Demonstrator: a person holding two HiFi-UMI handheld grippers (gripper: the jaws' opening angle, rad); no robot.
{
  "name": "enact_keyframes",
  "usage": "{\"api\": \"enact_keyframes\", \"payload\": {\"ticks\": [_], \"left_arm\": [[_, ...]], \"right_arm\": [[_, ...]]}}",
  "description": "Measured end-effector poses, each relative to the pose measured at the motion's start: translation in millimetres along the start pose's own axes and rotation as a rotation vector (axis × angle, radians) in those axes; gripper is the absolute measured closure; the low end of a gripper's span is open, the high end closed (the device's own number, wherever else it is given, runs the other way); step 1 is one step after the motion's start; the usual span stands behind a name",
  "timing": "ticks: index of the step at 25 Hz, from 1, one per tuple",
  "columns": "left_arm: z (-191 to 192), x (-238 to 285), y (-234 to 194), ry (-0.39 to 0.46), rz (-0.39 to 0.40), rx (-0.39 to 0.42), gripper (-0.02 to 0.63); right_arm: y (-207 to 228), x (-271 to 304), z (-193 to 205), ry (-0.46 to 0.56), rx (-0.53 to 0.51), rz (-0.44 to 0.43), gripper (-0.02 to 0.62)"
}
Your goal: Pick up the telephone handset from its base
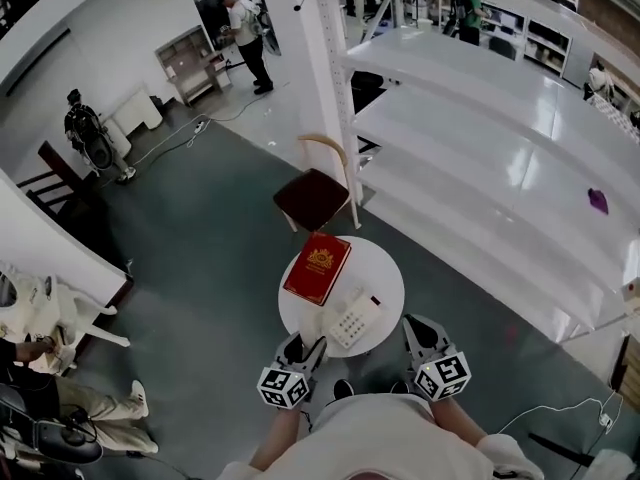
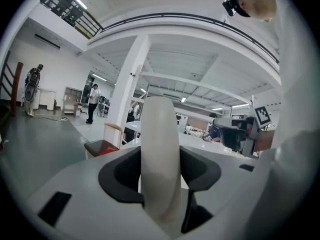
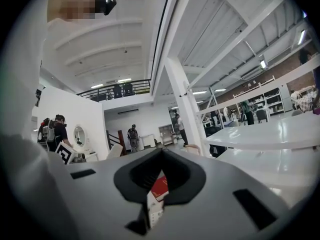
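Open floor [image 1: 200, 268] left, chair [image 1: 313, 196] behind table [image 1: 388, 276], red book [image 1: 317, 267] beside phone base [image 1: 352, 318]

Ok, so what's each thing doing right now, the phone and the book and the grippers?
Handset: off its base, held upright.
Left hand-held gripper: shut on the handset.
Right hand-held gripper: shut, empty.
Phone base: on the table, handset gone.
Book: closed, lying flat.
Chair: empty.
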State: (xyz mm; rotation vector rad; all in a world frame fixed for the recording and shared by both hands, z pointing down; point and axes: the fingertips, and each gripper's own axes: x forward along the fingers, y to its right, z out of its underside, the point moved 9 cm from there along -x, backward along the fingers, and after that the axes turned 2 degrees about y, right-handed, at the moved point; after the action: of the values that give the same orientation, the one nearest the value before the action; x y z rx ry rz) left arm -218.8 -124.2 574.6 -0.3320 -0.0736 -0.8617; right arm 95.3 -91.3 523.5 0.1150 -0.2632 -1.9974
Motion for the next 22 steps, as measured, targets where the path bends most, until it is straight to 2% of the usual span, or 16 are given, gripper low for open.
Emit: {"api": "enact_keyframes", "payload": {"ticks": [10, 18, 22], "left_arm": [[-48.5, -7.4, 5.7, 0.172, 0.044, -0.015, 0.383], [-59.0, -9.5, 13.5, 0.226, 0.065, -0.001, 0.383], [-63.2, -7.5, 11.6, 0.243, 0.076, -0.019, 0.383]], "right_arm": [[-1.4, 4.7, -17.0, 0.034, 0.001, -0.030, 0.587], [-2.3, 0.5, -21.0, 0.038, -0.026, -0.029, 0.588], [-3.0, 1.9, -22.5, 0.039, -0.028, -0.026, 0.588]]}}
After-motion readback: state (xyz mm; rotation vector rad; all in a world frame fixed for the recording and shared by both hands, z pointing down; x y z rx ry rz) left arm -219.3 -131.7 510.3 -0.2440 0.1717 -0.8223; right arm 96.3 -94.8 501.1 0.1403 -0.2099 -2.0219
